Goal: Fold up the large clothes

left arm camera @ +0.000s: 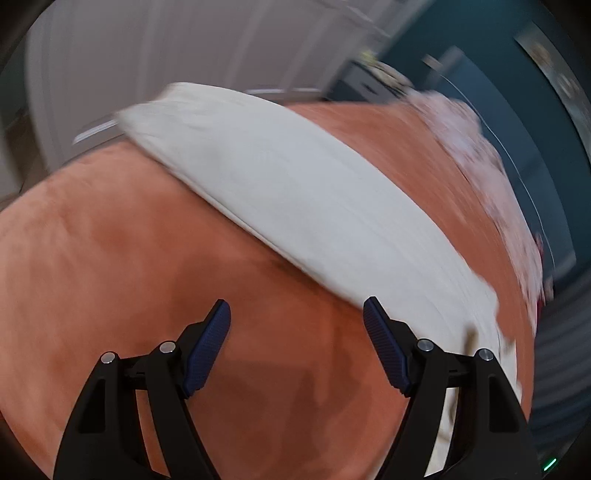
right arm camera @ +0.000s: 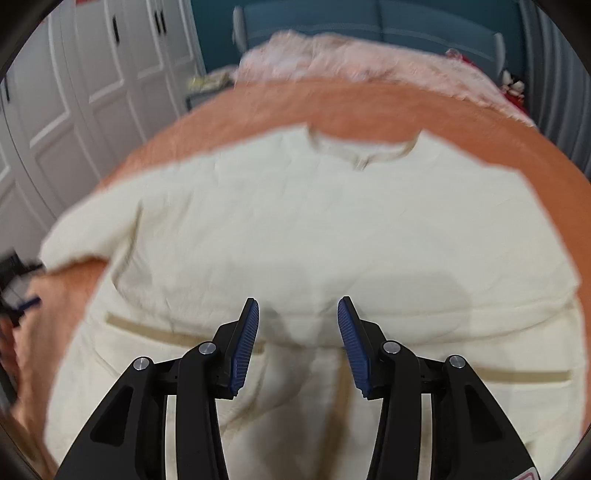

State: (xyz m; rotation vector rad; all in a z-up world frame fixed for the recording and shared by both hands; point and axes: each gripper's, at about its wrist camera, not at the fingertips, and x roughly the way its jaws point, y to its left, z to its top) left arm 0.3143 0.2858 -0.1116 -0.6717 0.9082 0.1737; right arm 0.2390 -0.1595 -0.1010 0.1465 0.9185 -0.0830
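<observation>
A large cream garment [right arm camera: 295, 229] lies spread flat on an orange bed cover [right arm camera: 332, 107], collar at the far side, short sleeve out to the left. It has tan bands across its lower part. My right gripper [right arm camera: 298, 306] is open and empty, hovering above the garment's lower middle. In the left wrist view the same garment [left arm camera: 314, 206] runs as a cream band across the orange cover [left arm camera: 110, 258]. My left gripper [left arm camera: 297, 308] is open and empty above the cover, its right finger beside the garment's edge. Both views are blurred.
A pink fluffy blanket [right arm camera: 351, 59] lies along the bed's far edge, also in the left wrist view [left arm camera: 480, 155]. White wardrobe doors [right arm camera: 74, 92] stand to the left. A teal wall and headboard [right arm camera: 369, 18] are behind the bed. The other gripper [right arm camera: 14, 284] shows at the left edge.
</observation>
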